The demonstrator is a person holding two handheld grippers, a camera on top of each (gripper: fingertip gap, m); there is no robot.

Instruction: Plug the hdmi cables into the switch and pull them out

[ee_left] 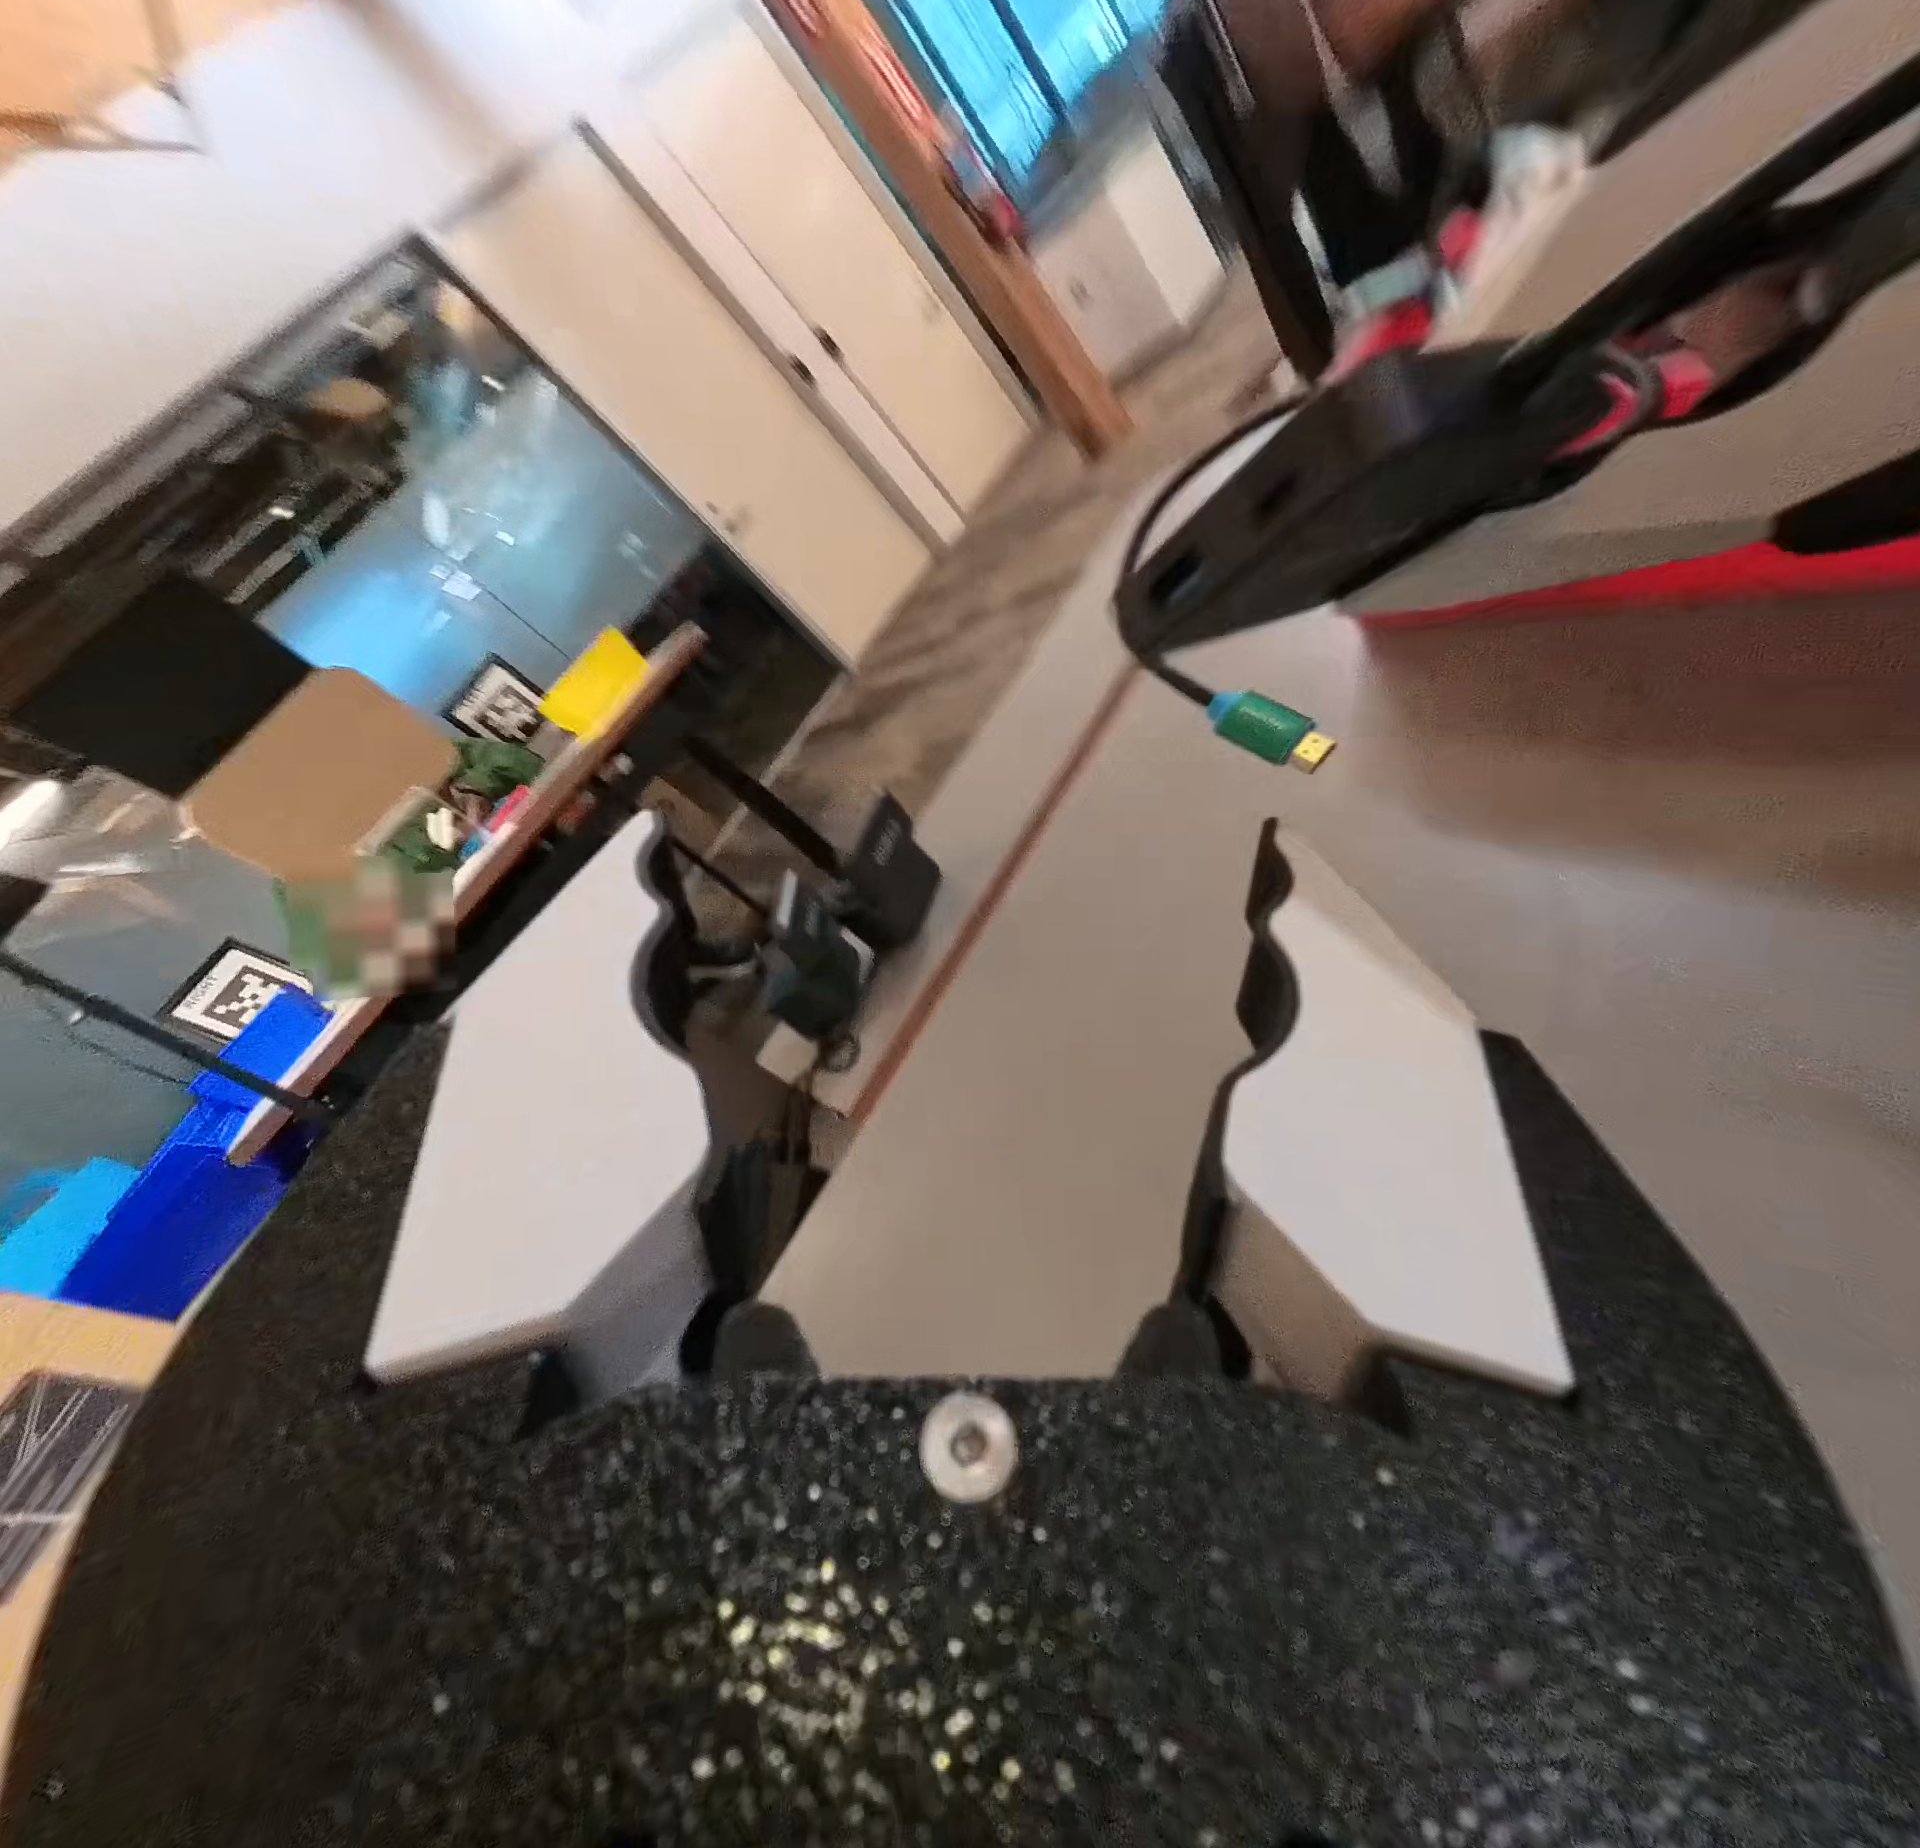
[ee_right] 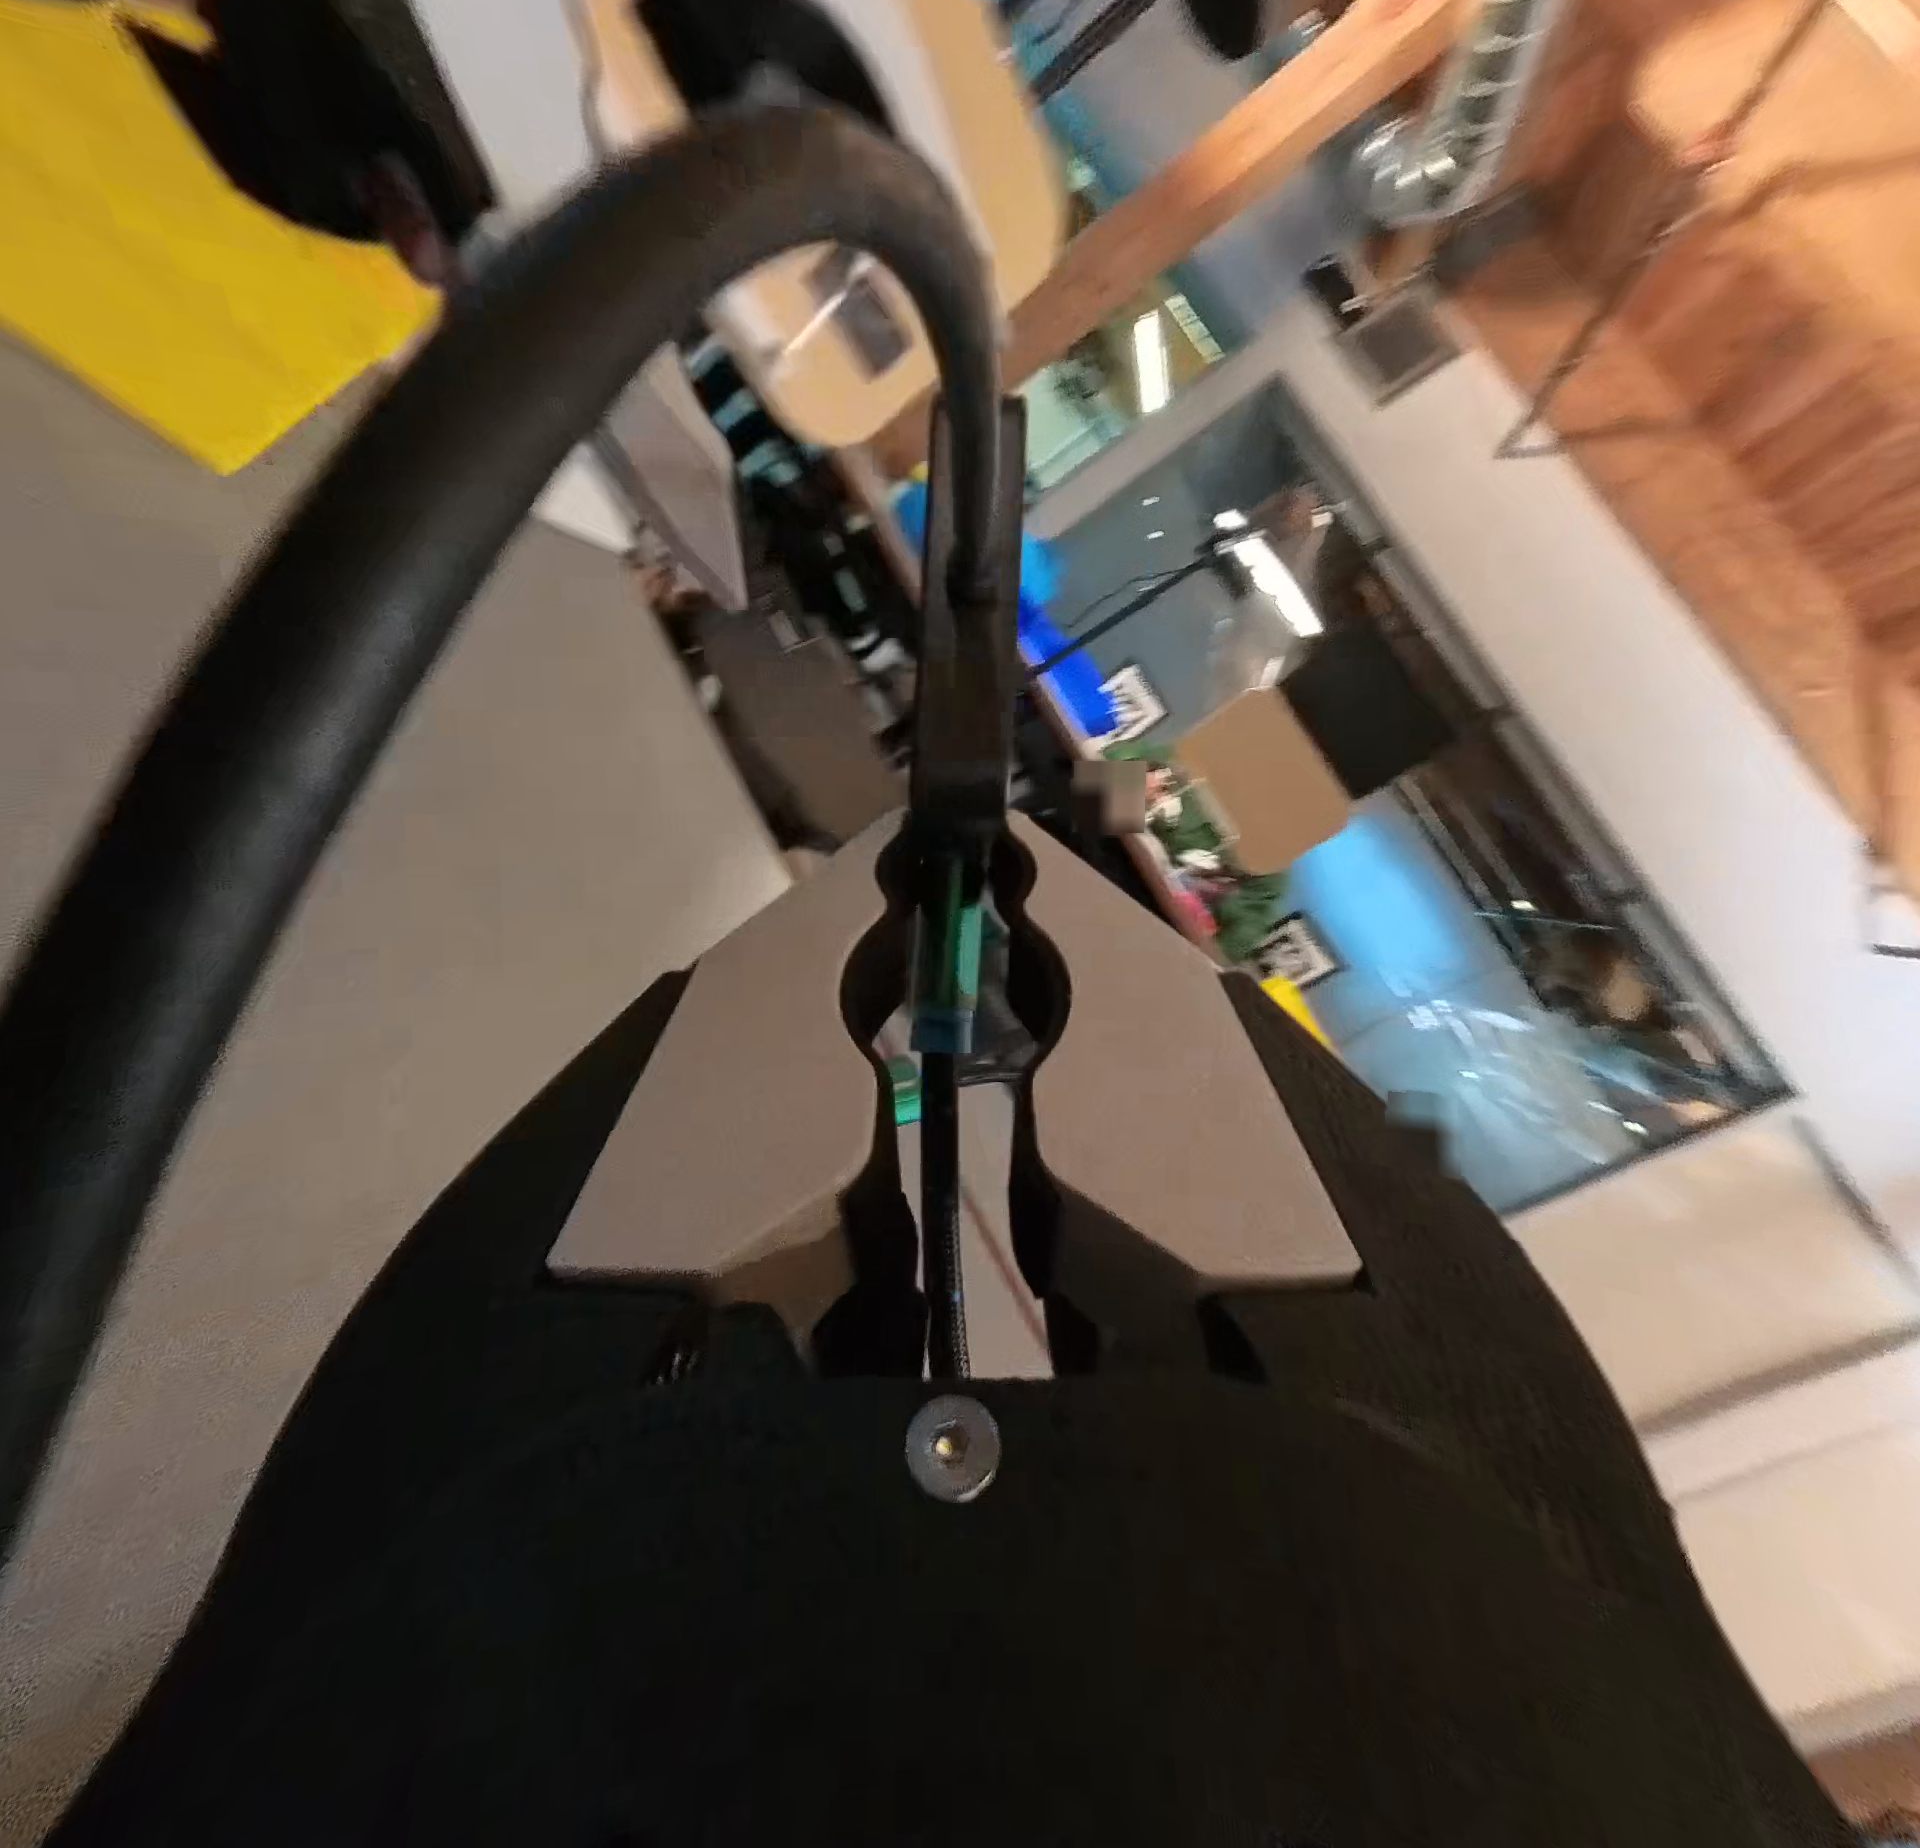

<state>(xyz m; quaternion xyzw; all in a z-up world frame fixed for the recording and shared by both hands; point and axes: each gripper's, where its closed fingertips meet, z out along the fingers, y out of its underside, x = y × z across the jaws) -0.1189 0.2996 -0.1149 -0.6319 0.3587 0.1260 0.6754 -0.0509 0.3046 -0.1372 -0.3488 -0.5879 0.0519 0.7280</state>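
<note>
- Left gripper: fingers spread wide, nothing between them, hovering over the grey desk.
- Loose green plug with gold tip lies on the desk ahead and slightly right of the left fingers, apart from them. Its long axis runs left to right across the view, tip pointing right, black cable trailing back left and looping up toward the switch.
- Black switch sits farther up and right in the left wrist view, raised off the desk surface as far as I can tell, gripped end hidden by the other tool.
- Right gripper: fingers closed on a second green plug, plug axis in line with the fingers, cable running back toward the camera. The plug's front end meets the narrow edge of the switch; whether fully seated, can't tell.
- Thick black cable arcs off the switch's far end.
- Judgement: left is nearer to the loose plug; needs to turn to match its axis.
- No containers in play; blue bins off the desk, contents unclear.
</note>
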